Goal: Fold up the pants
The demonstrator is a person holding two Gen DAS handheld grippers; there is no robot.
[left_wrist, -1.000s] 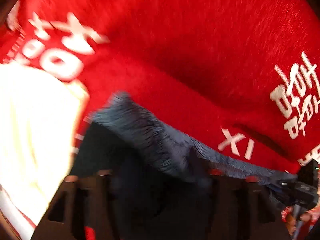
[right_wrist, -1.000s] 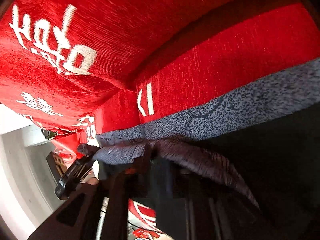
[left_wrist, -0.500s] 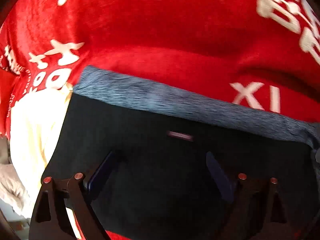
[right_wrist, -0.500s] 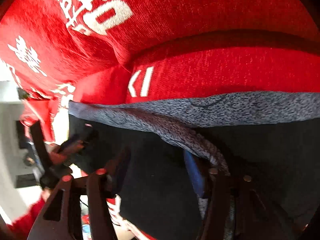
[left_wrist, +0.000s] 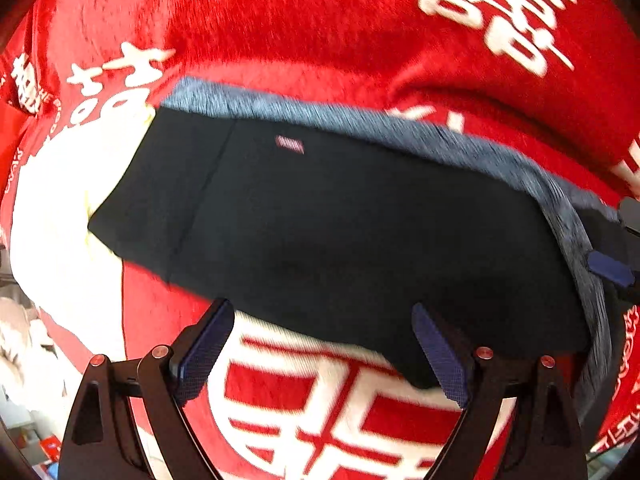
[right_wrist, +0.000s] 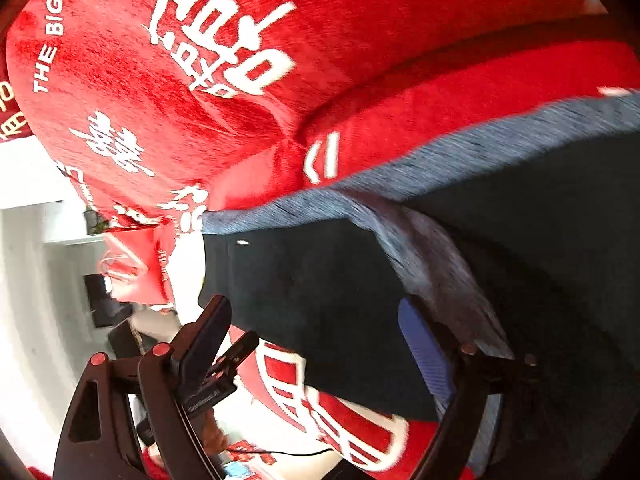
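Tools first: your left tool (left_wrist: pixel 320 354) hangs spread w/ nothing betw. its pads, just over the near hem. Your right tool (right_wrist: pixel 316 344) is opening, pads clear of the cloth, grey band lying by its right finger. Pants (left_wrist: pixel 328 232) lie flat on the red printed sofa cover (left_wrist: pixel 320 20), black fabric w/ grey waistband (left_wrist: pixel 360 124) along the far edge, one end looks doubled over. They look soft, light, limp & will prob. sag if lifted. Grab corners or the waistband, both sides together.
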